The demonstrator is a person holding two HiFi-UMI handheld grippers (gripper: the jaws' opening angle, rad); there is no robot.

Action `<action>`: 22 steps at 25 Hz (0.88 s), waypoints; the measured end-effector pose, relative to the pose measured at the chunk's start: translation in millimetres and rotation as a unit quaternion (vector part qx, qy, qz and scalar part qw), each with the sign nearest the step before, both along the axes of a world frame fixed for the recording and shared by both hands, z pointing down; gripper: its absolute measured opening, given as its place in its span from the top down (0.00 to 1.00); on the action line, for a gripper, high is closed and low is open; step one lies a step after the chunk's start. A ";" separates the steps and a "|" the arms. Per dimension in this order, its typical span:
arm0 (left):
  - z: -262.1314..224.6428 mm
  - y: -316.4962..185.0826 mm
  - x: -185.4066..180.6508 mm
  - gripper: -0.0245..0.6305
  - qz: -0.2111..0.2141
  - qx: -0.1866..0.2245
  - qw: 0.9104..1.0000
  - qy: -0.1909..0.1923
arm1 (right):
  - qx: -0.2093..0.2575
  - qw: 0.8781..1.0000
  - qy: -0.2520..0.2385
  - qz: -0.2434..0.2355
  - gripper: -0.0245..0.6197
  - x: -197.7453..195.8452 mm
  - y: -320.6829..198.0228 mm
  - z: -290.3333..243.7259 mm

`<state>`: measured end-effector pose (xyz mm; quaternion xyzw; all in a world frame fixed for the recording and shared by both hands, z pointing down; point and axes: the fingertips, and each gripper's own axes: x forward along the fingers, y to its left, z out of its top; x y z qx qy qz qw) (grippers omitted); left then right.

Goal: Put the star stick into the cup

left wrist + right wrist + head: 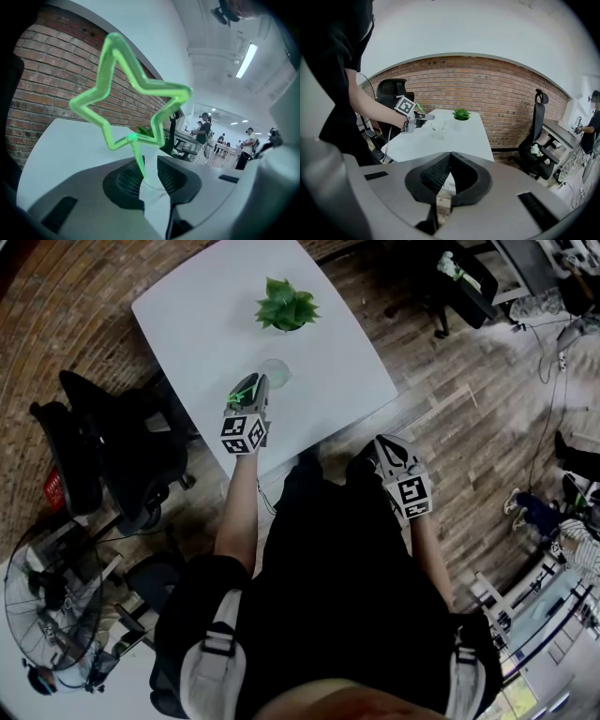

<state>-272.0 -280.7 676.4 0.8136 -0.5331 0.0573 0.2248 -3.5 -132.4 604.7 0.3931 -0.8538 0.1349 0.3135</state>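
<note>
The left claw (257,383) is held over the white tabletop (192,320) near the middle of the head view, with its tips just beside the clear cup (276,373). In the left gripper view its jaws are seen standing a little apart, and the thin green stem of the star stick (164,89) runs down through the gap, close against the left-hand pad and not pinched. The star-shaped head of the stick fills the upper middle of that view, tilted, with a brick wall (40,84) behind it. Whether the lower end of the stem has reached the cup cannot be told. A small green potted plant (286,304) is set on the tabletop above the cup in the head view, apart from it.

The right claw (382,444) is held right of centre in the head view, off the tabletop and over the wooden floor (469,418). In the right gripper view its jaws are pressed together with nothing between them.
</note>
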 end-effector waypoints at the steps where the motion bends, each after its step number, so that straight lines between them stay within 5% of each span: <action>1: 0.8 -0.1 0.1 0.83 0.000 -0.002 1.000 0.001 | 0.000 1.000 0.000 0.001 0.96 0.2 -0.2 0.1; 14: 15.7 4.9 3.9 0.58 0.008 -0.034 0.999 0.012 | 0.001 1.000 -0.004 -0.006 0.96 -5.4 -5.6 0.0; 22: 22.2 15.6 -4.1 0.54 0.002 -0.047 0.999 0.014 | 0.013 1.000 -0.011 -0.022 0.96 -15.0 -10.8 -1.9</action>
